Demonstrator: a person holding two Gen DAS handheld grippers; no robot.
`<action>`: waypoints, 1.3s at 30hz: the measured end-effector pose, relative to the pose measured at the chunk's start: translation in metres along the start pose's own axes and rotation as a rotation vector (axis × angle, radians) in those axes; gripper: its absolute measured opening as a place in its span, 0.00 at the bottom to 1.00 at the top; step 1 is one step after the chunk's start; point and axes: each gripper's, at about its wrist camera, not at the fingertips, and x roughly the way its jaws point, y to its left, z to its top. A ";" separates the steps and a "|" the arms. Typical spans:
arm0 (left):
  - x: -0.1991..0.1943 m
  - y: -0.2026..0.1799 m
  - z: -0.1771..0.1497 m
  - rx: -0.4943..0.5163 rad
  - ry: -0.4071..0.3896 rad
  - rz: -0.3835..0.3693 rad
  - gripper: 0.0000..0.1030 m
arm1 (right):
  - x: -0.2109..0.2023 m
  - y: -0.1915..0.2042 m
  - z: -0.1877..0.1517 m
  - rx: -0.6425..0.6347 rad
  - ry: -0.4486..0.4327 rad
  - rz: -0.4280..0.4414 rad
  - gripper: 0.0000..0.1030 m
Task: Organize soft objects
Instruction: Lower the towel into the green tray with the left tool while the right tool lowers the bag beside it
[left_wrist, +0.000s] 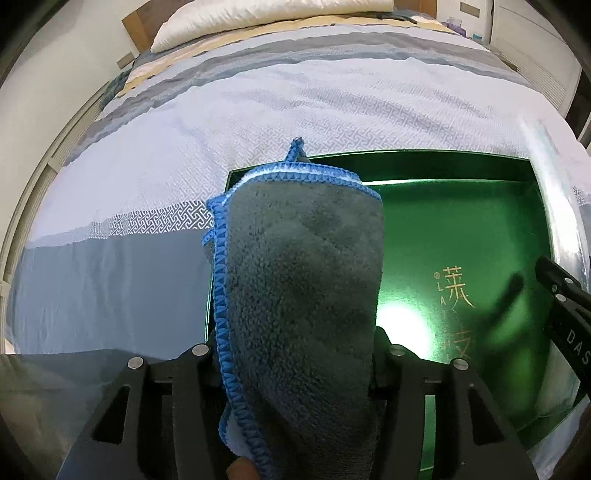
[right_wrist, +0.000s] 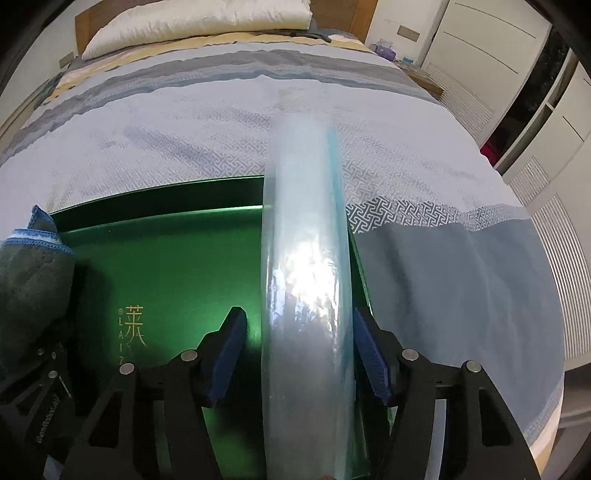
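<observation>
A shiny green box (right_wrist: 155, 266) lies open on the bed (right_wrist: 221, 122). The left tool (left_wrist: 295, 354) hangs over the box's left side with a grey, blue-edged towel (left_wrist: 299, 280) between its fingers; whether they clamp it cannot be told. The right tool (right_wrist: 299, 354) stands apart at the box's right wall, its blue pads (right_wrist: 229, 354) clear of a glossy pale packet (right_wrist: 306, 258) between them.

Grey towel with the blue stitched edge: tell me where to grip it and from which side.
Grip the grey towel across its folded body, coming from above along its length. It stands as a thick folded bundle against the left side of the green box, so both flat faces are free for the pads. The blue stitched edge is thin and would likely slip.
</observation>
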 end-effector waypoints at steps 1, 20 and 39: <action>-0.001 0.000 0.000 0.001 -0.007 0.003 0.46 | -0.002 0.000 -0.001 -0.001 -0.003 0.001 0.59; -0.021 -0.003 -0.002 -0.010 -0.036 0.010 0.58 | -0.036 -0.008 -0.007 -0.003 -0.063 0.033 0.59; -0.016 -0.001 -0.002 -0.016 -0.033 0.023 0.65 | -0.028 -0.003 -0.007 -0.013 -0.060 0.032 0.59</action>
